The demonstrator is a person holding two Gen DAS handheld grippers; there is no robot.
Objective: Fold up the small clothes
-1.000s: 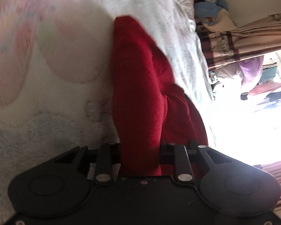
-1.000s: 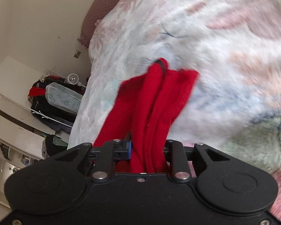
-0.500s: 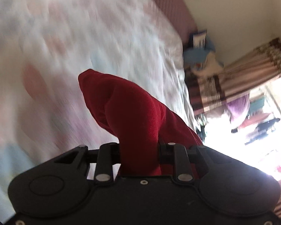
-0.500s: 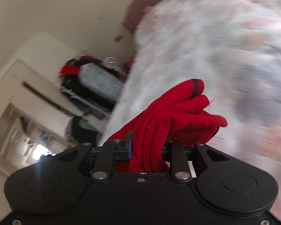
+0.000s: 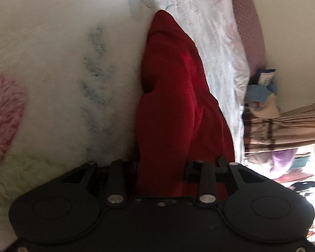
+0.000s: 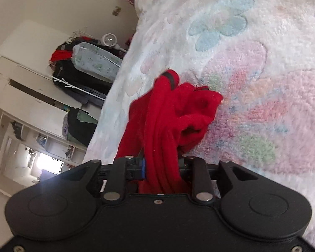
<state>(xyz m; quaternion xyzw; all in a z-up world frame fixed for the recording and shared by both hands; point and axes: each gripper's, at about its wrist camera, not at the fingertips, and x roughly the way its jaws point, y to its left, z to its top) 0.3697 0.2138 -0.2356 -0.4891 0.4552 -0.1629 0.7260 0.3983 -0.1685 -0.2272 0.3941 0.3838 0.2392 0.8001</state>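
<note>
Both tools, left tool [image 5: 160, 166] and right tool [image 6: 162, 166], are clamped on the soft, limp red garment [image 6: 168, 113], bunched toward 12 o'clock over the bed [image 6: 252, 84]; edges should be gripped.

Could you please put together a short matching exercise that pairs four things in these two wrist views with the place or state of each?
Things
1. red fleece garment
2. fluffy flower-patterned blanket
3. small white fan
4. brown patterned curtain

Places or states
A. on top of the dark pile beside the wardrobe
B. covering the bed under the garment
C. hanging by the bright window
D. bunched and clamped by the left gripper and the right gripper

Pairs: 1-D, 2-B, 3-A, 4-C
</note>
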